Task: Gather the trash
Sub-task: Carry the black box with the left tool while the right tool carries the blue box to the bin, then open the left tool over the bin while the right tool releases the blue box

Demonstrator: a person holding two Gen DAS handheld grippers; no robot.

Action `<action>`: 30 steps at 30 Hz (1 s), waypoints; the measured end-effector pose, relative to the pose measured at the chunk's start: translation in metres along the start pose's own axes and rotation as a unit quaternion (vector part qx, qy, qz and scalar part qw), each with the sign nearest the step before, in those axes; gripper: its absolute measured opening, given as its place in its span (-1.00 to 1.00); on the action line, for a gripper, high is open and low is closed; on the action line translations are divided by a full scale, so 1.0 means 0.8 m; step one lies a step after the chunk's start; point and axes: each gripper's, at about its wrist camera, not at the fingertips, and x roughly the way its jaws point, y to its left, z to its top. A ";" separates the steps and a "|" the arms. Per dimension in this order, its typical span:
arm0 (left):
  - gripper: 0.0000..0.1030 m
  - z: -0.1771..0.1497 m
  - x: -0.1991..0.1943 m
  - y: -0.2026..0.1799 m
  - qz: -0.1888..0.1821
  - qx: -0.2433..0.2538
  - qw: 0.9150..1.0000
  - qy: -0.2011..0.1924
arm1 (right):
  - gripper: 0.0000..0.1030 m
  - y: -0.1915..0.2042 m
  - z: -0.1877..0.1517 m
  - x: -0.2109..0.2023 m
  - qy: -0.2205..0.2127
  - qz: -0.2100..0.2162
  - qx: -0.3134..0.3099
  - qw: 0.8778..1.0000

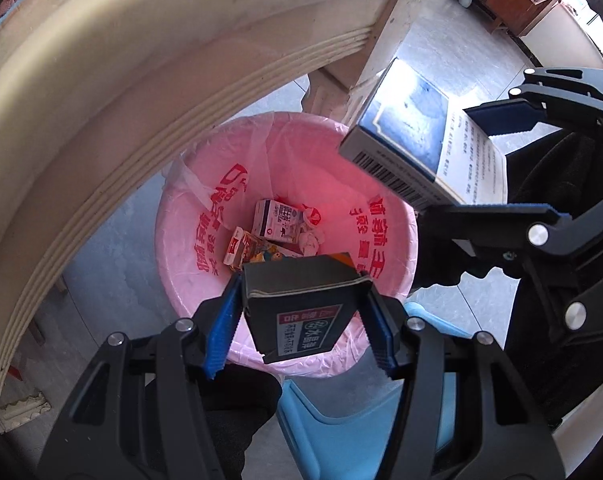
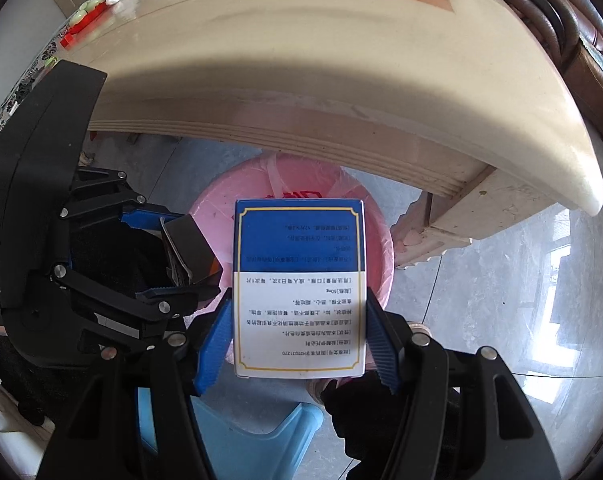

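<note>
Now both tongs loaded: left gripper (image 1: 301,312) clamped on a dark grey carton (image 1: 301,300), right gripper (image 2: 297,336) clamped on a blue-and-white medicine box (image 2: 299,288). Both poised above the pink-lined trash bin (image 1: 181,248) beside the table (image 2: 301,60), cartons already inside. Drop step in hand; next, jaws released squarely over the opening.

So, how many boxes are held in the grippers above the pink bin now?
2. A dark box in the left gripper and a blue-and-white box in the right gripper, both over the bin.
</note>
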 end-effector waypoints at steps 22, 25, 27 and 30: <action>0.09 0.007 0.097 0.036 -0.006 -0.035 0.998 0.058 | 0.16 -0.029 0.008 0.127 0.087 -0.002 0.002 0.996; 0.09 0.006 0.103 0.043 -0.003 -0.042 0.997 0.064 | 0.16 -0.026 0.009 0.136 0.089 -0.006 -0.007 0.996; 0.09 0.004 0.106 0.048 -0.001 -0.048 0.997 0.065 | 0.16 -0.024 0.009 0.138 0.092 0.000 -0.008 0.996; 0.09 0.003 0.112 0.052 0.006 -0.053 0.996 0.077 | 0.17 -0.020 0.009 0.140 0.095 0.004 -0.011 0.995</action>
